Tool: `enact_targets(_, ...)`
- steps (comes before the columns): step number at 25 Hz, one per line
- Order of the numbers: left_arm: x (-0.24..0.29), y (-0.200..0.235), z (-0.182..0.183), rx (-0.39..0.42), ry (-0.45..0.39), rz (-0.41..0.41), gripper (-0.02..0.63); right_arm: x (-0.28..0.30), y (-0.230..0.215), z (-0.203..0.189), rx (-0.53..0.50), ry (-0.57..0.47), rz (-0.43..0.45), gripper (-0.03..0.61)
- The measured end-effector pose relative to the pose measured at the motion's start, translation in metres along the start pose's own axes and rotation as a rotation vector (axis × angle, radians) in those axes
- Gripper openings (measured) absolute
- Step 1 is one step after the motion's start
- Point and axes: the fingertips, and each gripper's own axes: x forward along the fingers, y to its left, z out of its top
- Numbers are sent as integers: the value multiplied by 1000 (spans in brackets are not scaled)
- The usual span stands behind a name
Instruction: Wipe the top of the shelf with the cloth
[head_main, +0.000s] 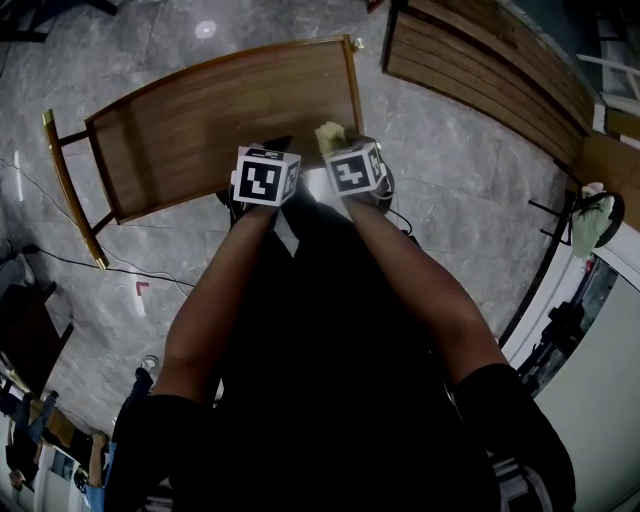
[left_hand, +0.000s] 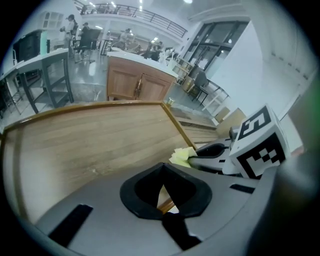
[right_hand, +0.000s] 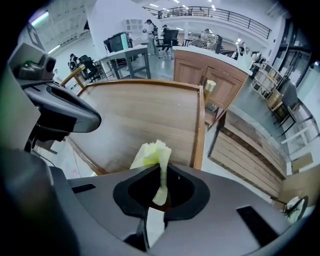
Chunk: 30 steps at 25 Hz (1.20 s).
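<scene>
The shelf's wooden top (head_main: 220, 120) with its brass-coloured rim lies ahead of both grippers. My right gripper (head_main: 350, 160) hangs at the top's near right corner, shut on a pale yellow cloth (head_main: 330, 134). In the right gripper view the cloth (right_hand: 152, 152) bunches up out of the gripper (right_hand: 161, 192) above the wood (right_hand: 145, 112). My left gripper (head_main: 264, 172) is level with it on the left, over the near edge. In the left gripper view its jaws (left_hand: 165, 197) look shut with nothing between them. That view also shows the cloth (left_hand: 181, 156) at the tip of the right gripper (left_hand: 212, 152).
A slatted wooden bench (head_main: 480, 60) stands to the right of the shelf across a strip of grey floor. A black cable (head_main: 80, 265) runs over the floor at the left. Farther off are a wooden counter (right_hand: 210, 75) and tables (left_hand: 45, 65).
</scene>
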Motion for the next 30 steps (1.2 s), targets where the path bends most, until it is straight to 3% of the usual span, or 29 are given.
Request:
enact_targets(5, -22, 12, 3, 1, -29, 16, 9, -16, 12, 28, -33, -117, 61, 40)
enact_targets(8, -53, 26, 9, -20, -91, 3, 9, -44, 35, 72, -54, -278, 161, 40)
enact_targets(13, -136, 59, 35, -30, -301, 2, 9, -120, 96, 149, -208, -566, 355, 40)
enact_targets(17, -216, 86, 55, -12, -489, 18, 9, -175, 144, 190, -242, -705, 520, 40)
enact_targets(21, -293, 89, 71, 69, -678, -2, 9, -225, 182, 213, -298, -803, 646, 40)
enact_targets(25, -353, 86, 72, 167, -795, -33, 9, -264, 206, 234, -321, -893, 683, 40)
enact_targets(30, -408, 90, 71, 218, -897, -75, 9, -303, 221, 258, -325, -984, 697, 40)
